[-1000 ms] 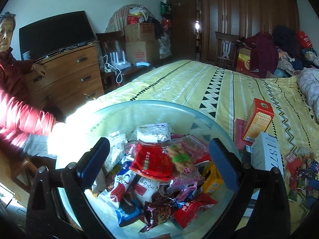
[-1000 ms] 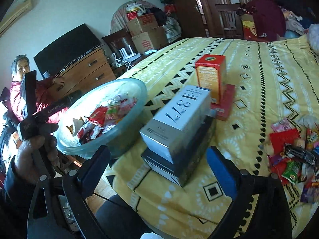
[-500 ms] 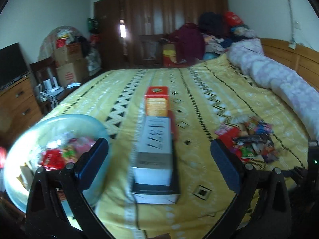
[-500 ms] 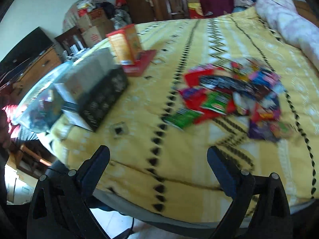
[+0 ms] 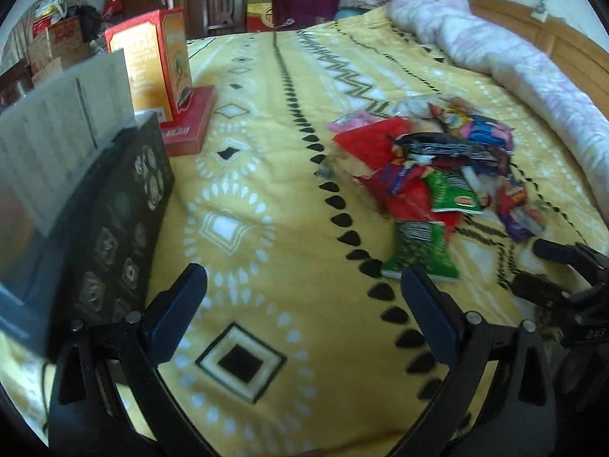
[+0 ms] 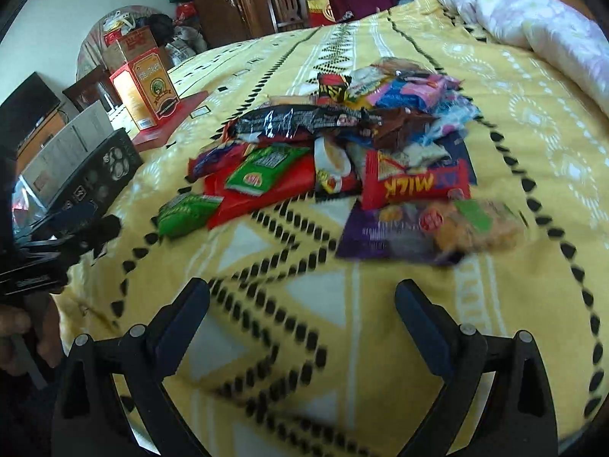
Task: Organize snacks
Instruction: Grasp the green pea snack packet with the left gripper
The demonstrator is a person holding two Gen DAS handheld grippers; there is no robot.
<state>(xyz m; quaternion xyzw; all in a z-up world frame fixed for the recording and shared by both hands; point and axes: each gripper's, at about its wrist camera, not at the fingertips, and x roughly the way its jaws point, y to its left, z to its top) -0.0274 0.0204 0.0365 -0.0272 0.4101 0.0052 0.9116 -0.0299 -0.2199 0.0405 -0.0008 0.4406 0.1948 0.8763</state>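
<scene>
A yellow bedspread (image 6: 380,342) carries stacked boxes (image 5: 95,190) at left and a snack pile (image 6: 361,152) mid-bed. The left gripper (image 5: 302,297) and right gripper (image 6: 302,304) hover over bare cloth, fingers spread wide, holding nothing; the snacks lie ahead.

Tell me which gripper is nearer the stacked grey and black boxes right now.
Left. The left gripper hangs open right beside the stacked boxes, at their near end. The right gripper is open in front of the snack pile, with the boxes well off to its left.
</scene>
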